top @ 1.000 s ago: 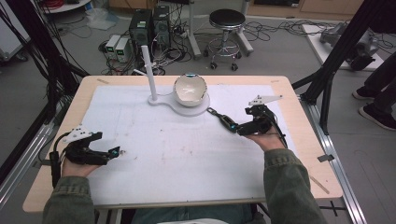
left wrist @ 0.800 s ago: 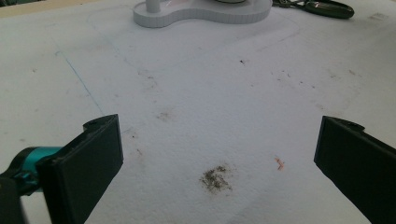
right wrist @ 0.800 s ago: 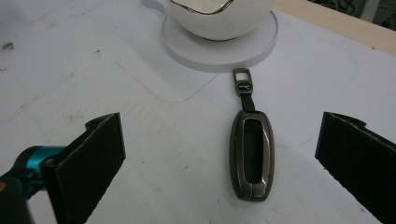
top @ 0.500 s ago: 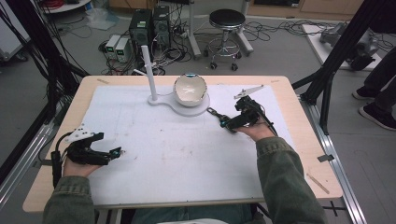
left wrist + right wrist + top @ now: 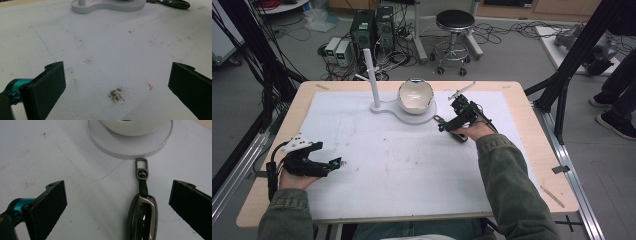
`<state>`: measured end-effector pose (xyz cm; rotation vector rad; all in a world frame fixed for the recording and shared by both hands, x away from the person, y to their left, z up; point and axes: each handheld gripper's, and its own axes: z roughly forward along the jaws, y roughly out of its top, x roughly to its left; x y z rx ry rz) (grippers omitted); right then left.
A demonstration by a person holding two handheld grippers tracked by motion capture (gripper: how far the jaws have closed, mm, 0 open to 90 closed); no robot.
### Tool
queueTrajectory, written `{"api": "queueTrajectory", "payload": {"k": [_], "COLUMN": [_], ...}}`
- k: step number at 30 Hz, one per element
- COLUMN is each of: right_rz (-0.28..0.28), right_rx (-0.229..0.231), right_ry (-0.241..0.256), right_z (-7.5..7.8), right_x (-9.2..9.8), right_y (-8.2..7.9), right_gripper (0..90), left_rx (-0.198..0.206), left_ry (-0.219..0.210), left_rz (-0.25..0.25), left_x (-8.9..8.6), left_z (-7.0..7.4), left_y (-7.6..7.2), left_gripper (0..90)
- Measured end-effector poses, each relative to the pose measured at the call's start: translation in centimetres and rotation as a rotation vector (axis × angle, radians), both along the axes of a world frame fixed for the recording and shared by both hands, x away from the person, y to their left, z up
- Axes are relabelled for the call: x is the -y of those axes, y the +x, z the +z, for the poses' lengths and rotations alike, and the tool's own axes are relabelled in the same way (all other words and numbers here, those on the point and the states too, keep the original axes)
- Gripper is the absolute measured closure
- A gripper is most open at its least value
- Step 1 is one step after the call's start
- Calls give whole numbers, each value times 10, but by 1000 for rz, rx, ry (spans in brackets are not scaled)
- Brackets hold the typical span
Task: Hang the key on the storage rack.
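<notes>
High view, left gripper (image 5: 332, 163) resting low on the white mat (image 5: 402, 165), right gripper (image 5: 443, 125) beside the white stand (image 5: 404, 111), left gripper view, jaws spread over stained mat (nothing between), right gripper view, jaws spread, key fob (image 5: 142, 216) lying between them, untouched, its strap toward the stand's round base (image 5: 130, 151).

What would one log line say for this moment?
left gripper: open, idle on mat | right gripper: open, over key fob | bowl: on white stand
</notes>
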<state>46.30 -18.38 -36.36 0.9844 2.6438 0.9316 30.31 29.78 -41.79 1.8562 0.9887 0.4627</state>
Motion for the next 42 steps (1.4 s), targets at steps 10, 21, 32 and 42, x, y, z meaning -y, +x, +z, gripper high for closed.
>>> {"api": "queueTrajectory", "payload": {"k": [10, 21, 32, 42], "right_rz": [-33, -24, -57, -2], "right_rx": [-61, -106, -192, -277], "right_ry": [-55, -147, -227, -221], "right_z": [-16, -17, -36, -39], "right_x": [-7, -22, -24, -19], "right_y": [20, 50, 71, 72], "right_gripper": [4, 5, 6, 375], "left_rx": [0, -2, -2, -5], "left_ry": [3, 2, 2, 4], "left_rz": [-4, -1, 2, 5], "left_x": [0, 0, -3, -3], "left_z": [0, 0, -1, -1], "left_y": [0, 0, -1, -1], "left_gripper": [17, 17, 17, 17]}}
